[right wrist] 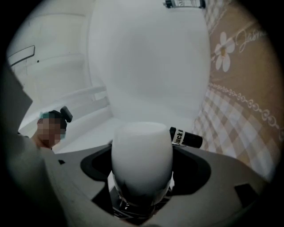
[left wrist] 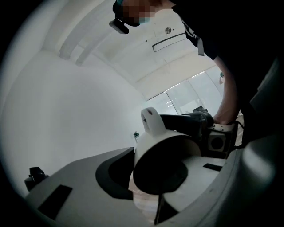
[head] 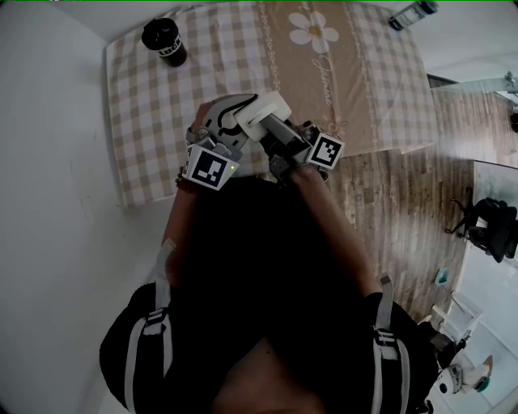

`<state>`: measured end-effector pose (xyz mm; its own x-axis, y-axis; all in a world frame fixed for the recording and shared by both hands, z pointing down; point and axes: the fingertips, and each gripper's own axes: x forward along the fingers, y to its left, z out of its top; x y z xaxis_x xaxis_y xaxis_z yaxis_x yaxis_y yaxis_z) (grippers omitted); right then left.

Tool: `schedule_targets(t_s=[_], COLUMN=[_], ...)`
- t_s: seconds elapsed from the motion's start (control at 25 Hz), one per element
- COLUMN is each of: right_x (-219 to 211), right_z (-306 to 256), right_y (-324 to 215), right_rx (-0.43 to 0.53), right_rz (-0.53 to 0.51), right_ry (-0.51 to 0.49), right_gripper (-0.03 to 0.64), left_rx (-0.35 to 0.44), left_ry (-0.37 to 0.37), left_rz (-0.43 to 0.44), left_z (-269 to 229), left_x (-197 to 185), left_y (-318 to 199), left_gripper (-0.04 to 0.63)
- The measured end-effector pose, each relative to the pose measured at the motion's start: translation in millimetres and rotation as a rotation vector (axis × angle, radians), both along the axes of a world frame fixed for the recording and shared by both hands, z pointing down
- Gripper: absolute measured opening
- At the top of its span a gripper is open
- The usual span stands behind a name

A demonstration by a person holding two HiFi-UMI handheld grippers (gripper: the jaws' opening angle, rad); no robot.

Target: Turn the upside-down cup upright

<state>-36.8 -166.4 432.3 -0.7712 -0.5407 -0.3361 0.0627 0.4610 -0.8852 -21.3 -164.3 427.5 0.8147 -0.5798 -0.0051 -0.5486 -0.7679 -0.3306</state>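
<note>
A white cup [head: 261, 113] with a handle hangs in the air over the near edge of the table, between both grippers. In the left gripper view its dark mouth [left wrist: 162, 173] faces the camera with the handle [left wrist: 150, 119] on top. My left gripper [left wrist: 153, 186] [head: 239, 107] has the cup's rim between its jaws, and a strip of floor shows between the left pad and the cup. My right gripper [right wrist: 142, 170] [head: 273, 128] is shut on the cup's white body [right wrist: 142, 150], with one jaw on either side.
A checked tablecloth [head: 154, 121] with a beige flower runner covers the table. On it stand a black bottle [head: 166, 40] [right wrist: 186, 138] at the far left and another bottle [head: 413, 14] at the far right. Wooden floor [head: 405, 202] lies to the right, a white wall to the left.
</note>
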Motion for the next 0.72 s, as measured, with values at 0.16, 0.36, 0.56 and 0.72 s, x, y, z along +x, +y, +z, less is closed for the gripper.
schedule_targets(t_s=[0.16,0.36,0.56,0.72], right_x=[24.8,63.5,93.1,109.0], right_z=[3.2,1.1,-10.2,-21.4], right_y=[-8.8,-20.4,-29.9,-32.3], right_rx=[0.007,0.076,0.19,0.27], right_rz=[0.053,0.133,0.221,0.326], right_ry=[0.038,0.195,0.406,0.501], right_gripper=[0.39,0.389,0.388,0.388], left_rx=[-0.023,-0.074,-0.119,-0.13], left_ry=[-0.031,-0.015,-0.013,-0.004], left_rz=[0.038,0.052,0.058,0.064], left_z=[6.0,18.4,28.5,31.6], left_x=[-5.1,-14.9,-16.8,-15.4], left_y=[4.4,9.6,14.0,16.4], left_gripper=[0.08,0.08,0.08,0.08])
